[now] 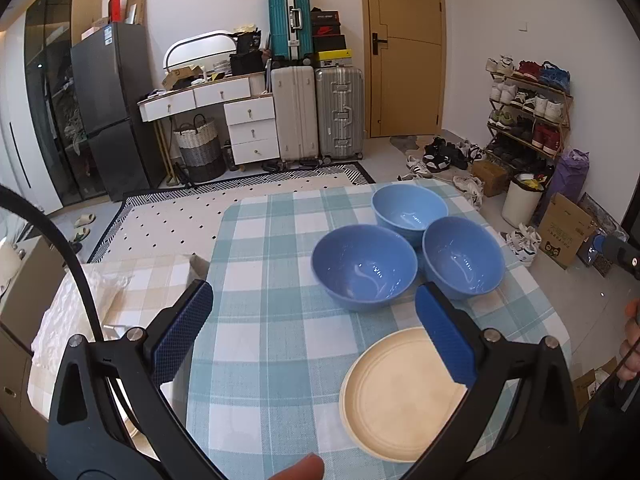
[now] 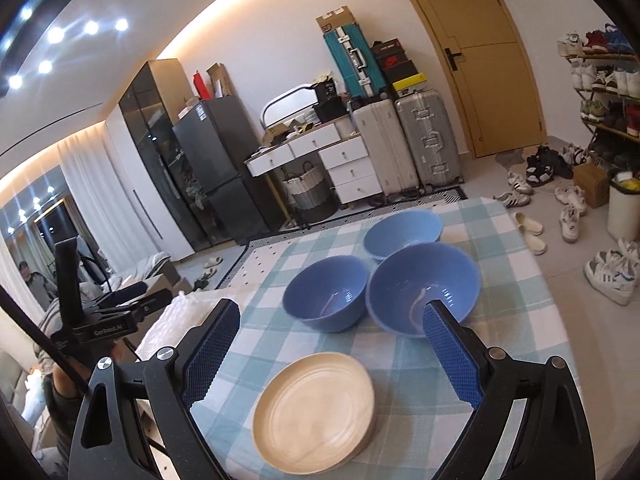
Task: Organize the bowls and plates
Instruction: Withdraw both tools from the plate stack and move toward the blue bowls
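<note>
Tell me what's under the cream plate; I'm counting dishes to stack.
Beneath the round cream plate, a second matching rim edge peeks out, so at least one more plate sits below. The checked tablecloth lies underneath; how many plates are stacked there is hidden.

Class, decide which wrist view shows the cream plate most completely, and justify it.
The right wrist view: the cream plate lies whole between the open right gripper fingers. In the left wrist view, the left gripper finger covers part of the plate.
</note>
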